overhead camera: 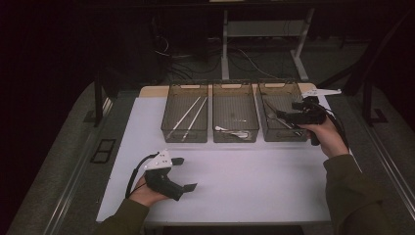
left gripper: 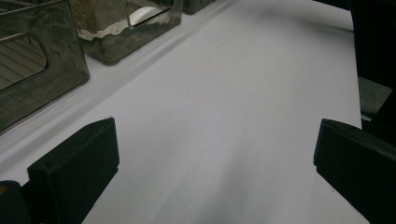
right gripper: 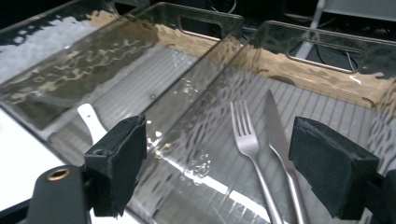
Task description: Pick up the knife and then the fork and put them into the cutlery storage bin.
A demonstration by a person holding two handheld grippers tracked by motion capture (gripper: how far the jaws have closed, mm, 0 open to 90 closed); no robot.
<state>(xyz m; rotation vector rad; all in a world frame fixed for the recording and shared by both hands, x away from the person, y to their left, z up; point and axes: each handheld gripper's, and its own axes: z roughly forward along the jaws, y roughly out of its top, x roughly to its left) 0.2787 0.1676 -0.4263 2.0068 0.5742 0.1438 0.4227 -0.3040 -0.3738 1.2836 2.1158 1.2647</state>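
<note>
- Cutlery sorting in hand: right gripper (overhead camera: 285, 116) hangs over the right-hand smoky transparent plastic bin (right gripper: 322, 65), jaws spread wide, nothing between them.
- Silver metal fork (right gripper: 247, 140) and silver metal knife (right gripper: 278, 135) lie side by side on that bin's ribbed floor, just below the jaws; they look close to touching, contact unclear.
- Middle smoky plastic bin (overhead camera: 235, 119) holds a white plastic spoon (overhead camera: 234, 132) at its near end; left smoky plastic bin (overhead camera: 186, 117) holds two long pale sticks (overhead camera: 190, 116).
- Left gripper (overhead camera: 184, 174) rests low over the white table sheet (overhead camera: 244, 181), jaws wide, empty, well apart from the bins.
- Judgement: the fork or knife looks just placed or next to be picked.
- For a clean pick: come straight down, straddle one handle only, avoid the bin wall, close firmly since thin metal slips.
</note>
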